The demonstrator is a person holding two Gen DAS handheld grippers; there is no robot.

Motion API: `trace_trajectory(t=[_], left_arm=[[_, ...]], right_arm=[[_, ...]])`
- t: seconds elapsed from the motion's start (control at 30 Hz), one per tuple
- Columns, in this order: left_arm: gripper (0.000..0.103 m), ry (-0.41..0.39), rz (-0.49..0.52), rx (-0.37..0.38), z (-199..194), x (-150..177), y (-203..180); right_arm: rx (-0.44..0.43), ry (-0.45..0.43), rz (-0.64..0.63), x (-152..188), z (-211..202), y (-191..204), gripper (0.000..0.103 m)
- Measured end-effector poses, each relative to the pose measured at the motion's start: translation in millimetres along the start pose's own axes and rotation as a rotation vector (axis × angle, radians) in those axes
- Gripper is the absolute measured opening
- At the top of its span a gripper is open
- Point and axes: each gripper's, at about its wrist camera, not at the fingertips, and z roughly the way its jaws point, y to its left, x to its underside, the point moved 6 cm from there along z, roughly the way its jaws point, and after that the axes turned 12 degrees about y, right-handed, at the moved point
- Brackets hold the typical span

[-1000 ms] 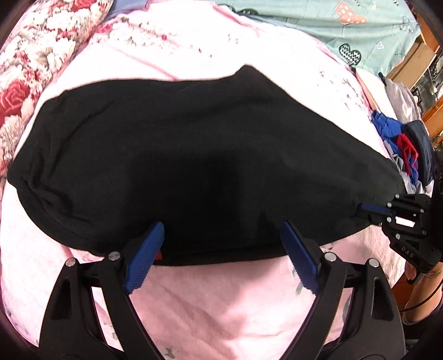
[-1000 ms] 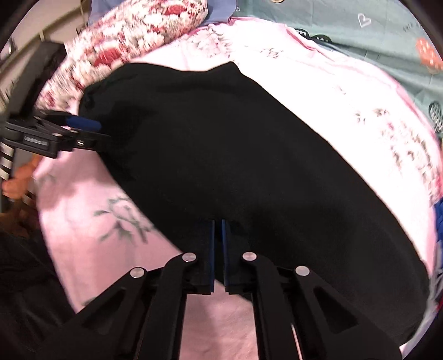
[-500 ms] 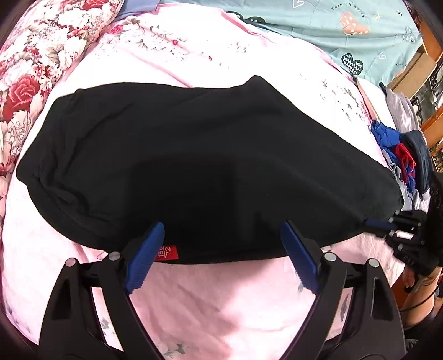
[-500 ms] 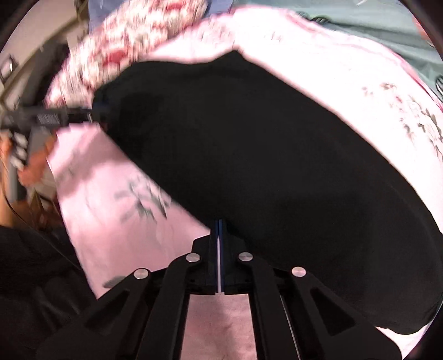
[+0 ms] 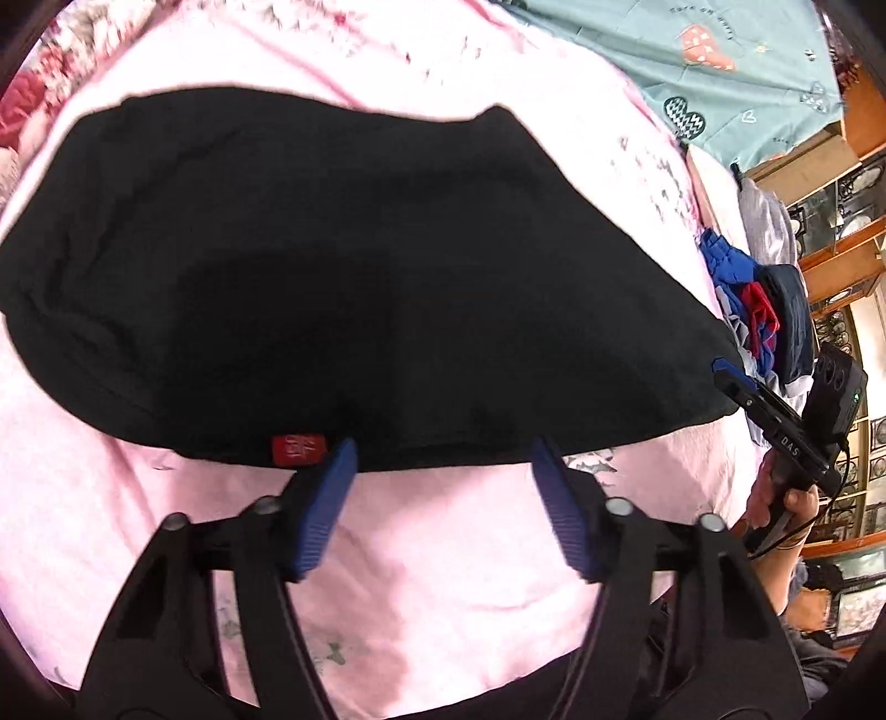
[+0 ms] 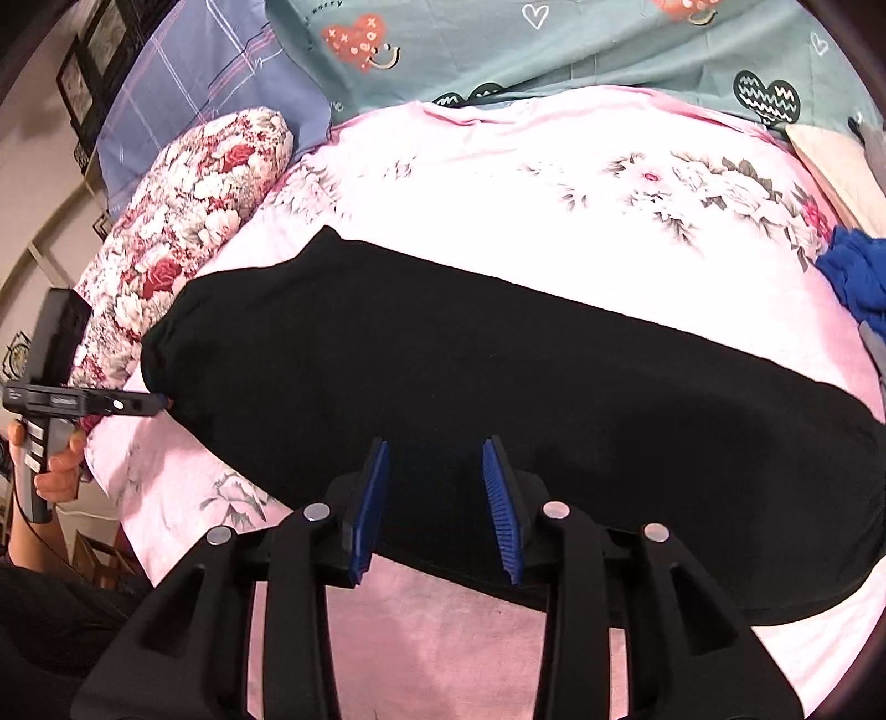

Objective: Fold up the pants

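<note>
The black pants (image 5: 343,277) lie folded in a long band across the pink floral sheet (image 5: 443,565). A red label (image 5: 297,448) shows at their near edge. My left gripper (image 5: 440,462) hovers at that near edge with its jaws closing; the hem lies between the tips, and the pads do not press it. In the right wrist view the left gripper (image 6: 152,404) sits at the pants' left end. My right gripper (image 6: 434,457) is over the pants (image 6: 498,376) with its jaws opening and nothing pinched. It also shows by the pants' right end (image 5: 726,370).
A red floral pillow (image 6: 188,221) lies at the left of the bed. A teal sheet with hearts (image 6: 554,50) covers the back. A pile of blue and red clothes (image 5: 747,299) sits at the right edge, with wooden shelves (image 5: 841,260) beyond it.
My right gripper was shut on the pants' near edge; it has let go, opened and drawn back and up. My left gripper's jaws have narrowed, and the red label has come into view.
</note>
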Motion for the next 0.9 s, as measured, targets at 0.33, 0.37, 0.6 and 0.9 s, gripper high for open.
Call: trace_trajectory(t=[0.33,0.37,0.6,0.9], left_arm=[[0.063,0.048,-0.045,-0.030,18,2,-8],[0.063,0.045,-0.064,-0.028,16,3,-4],[0.064,0.015,-0.267,0.119,1,2,33],[0.064,-0.011,-0.390,0.170,4,-4,42]], right_arm=[[0.017,-0.005,-0.008,3,3,0,0.036],[0.020,-0.007,-0.010,3,3,0,0.036],[0.020,-0.017,-0.022,2,5,3,0.037],[0.033,-0.057,-0.055,1,-6,8,0.037]])
